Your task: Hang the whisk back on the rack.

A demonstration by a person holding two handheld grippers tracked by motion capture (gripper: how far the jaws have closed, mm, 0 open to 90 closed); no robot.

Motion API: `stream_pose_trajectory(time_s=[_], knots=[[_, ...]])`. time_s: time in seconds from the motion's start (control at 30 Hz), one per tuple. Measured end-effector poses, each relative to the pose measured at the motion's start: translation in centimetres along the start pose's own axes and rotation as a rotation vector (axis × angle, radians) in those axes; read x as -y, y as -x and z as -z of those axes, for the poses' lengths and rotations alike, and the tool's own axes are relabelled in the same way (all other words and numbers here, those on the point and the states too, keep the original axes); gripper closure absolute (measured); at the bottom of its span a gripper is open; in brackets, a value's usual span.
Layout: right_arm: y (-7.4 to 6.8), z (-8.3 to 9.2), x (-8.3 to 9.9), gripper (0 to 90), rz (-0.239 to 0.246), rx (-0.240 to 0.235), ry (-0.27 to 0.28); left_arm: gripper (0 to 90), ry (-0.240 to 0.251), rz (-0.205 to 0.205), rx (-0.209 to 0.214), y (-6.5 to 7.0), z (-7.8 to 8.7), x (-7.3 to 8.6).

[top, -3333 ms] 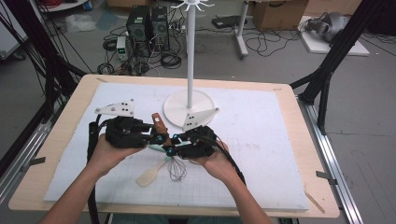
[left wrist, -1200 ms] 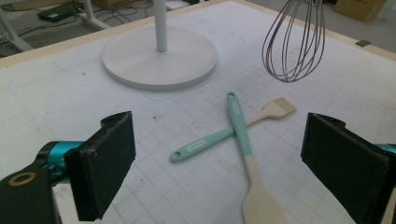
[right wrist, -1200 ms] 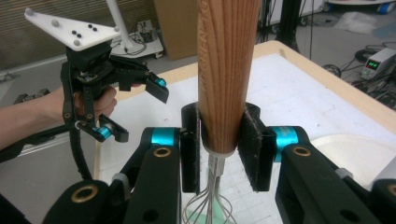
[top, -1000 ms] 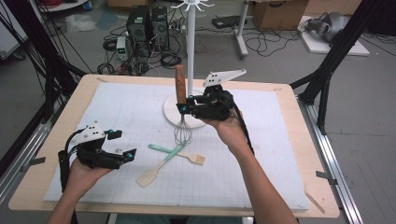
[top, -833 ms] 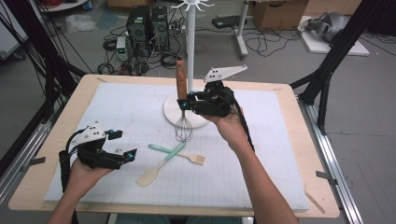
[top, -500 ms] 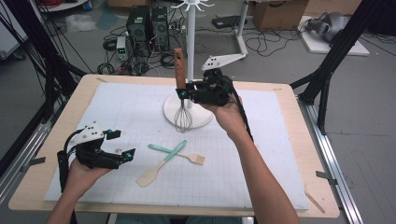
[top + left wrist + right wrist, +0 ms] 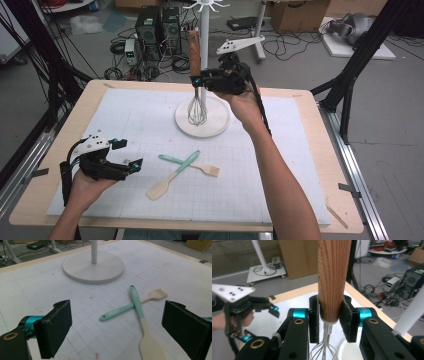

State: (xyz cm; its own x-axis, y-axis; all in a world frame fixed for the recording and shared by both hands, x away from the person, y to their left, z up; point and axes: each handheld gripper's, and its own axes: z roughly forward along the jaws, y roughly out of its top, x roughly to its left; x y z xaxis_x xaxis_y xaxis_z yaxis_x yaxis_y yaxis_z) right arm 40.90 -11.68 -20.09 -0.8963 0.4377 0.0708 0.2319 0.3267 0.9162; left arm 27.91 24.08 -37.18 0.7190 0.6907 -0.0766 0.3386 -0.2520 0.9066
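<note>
A whisk with a wooden handle (image 7: 194,52) and wire head (image 7: 197,111) hangs upright above the round white base (image 7: 212,127) of a pole stand (image 7: 203,45). My right gripper (image 7: 196,80) is shut on the low end of the handle (image 7: 332,280), its pads (image 7: 345,317) pressing both sides. My left gripper (image 7: 131,156) rests open at the front left of the mat, with nothing between its pads (image 7: 56,326). A teal-handled spatula (image 7: 172,175) lies crossed with a teal-handled brush (image 7: 200,167) on the mat; both show ahead of the left jaws, the spatula (image 7: 142,325) over the brush (image 7: 120,311).
A white gridded mat (image 7: 280,165) covers the wooden table (image 7: 345,210). The stand's hook crown (image 7: 206,5) sits at the pole's top. Black frame posts (image 7: 360,55), cables and equipment boxes stand beyond the far edge.
My right gripper has carried the whisk upward and slightly away along the pole, so the wire head now hangs over the stand's base. The left gripper has stayed put.
</note>
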Motion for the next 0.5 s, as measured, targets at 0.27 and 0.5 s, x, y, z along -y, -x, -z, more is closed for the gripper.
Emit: stream_pose_trajectory(time_s=[0.27,0.5], knots=[[1.1,-0.3,-1.5,71.1,-0.007,0.026,-0.004,9.9,-0.005,-0.001,-0.009,-0.2,0.1,0.1],[2.2,-0.1,-2.6,71.1,-0.013,0.053,0.003,9.9,0.004,0.007,-0.005,-0.3,0.1,0.3]])
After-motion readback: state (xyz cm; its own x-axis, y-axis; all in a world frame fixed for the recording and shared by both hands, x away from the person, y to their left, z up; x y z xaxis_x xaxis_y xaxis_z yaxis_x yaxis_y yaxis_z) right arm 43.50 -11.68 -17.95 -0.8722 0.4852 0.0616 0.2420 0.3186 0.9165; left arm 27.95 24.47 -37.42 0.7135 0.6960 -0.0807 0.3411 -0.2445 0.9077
